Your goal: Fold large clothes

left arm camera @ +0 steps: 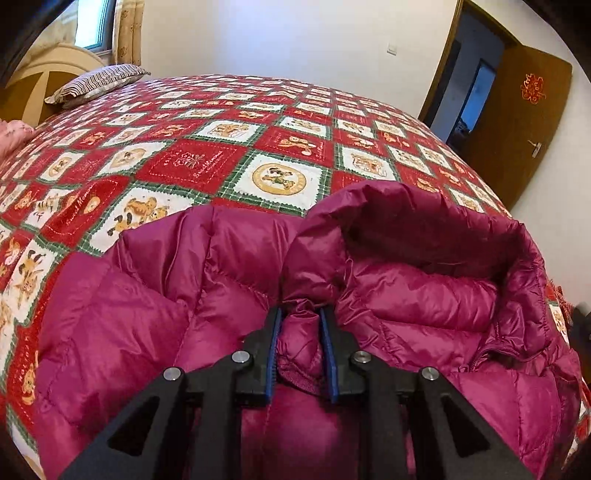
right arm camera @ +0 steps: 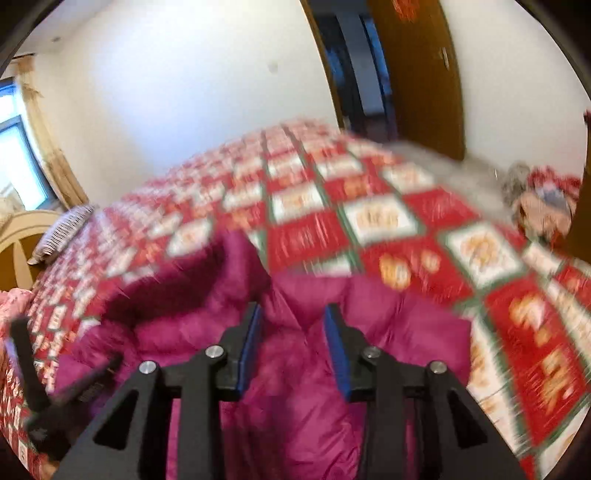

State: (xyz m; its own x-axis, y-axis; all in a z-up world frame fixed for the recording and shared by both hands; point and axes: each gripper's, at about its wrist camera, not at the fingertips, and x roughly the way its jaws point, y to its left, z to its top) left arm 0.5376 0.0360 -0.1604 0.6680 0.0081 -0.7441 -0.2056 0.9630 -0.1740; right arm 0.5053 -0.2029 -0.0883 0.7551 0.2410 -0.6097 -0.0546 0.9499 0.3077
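Left gripper [left arm camera: 301, 314] pinches a fold of the magenta down jacket [left arm camera: 155, 295]; right gripper [right arm camera: 293, 314] is open above it. Right view is blurred, and the jacket's near end is cut off. Its hood [left arm camera: 424, 236] points to the far side of the bed [left arm camera: 221, 122].

A bed [left arm camera: 44, 369] carries a red, white and green checked bedspread [left arm camera: 236, 147] printed with bears. A striped pillow [left arm camera: 98, 82] lies near the pale wooden headboard [left arm camera: 40, 79]. Yellowish curtains [left arm camera: 127, 31] hang beside a window [left arm camera: 101, 24]. A brown door [left arm camera: 528, 129] stands open against the white wall [left arm camera: 295, 37].
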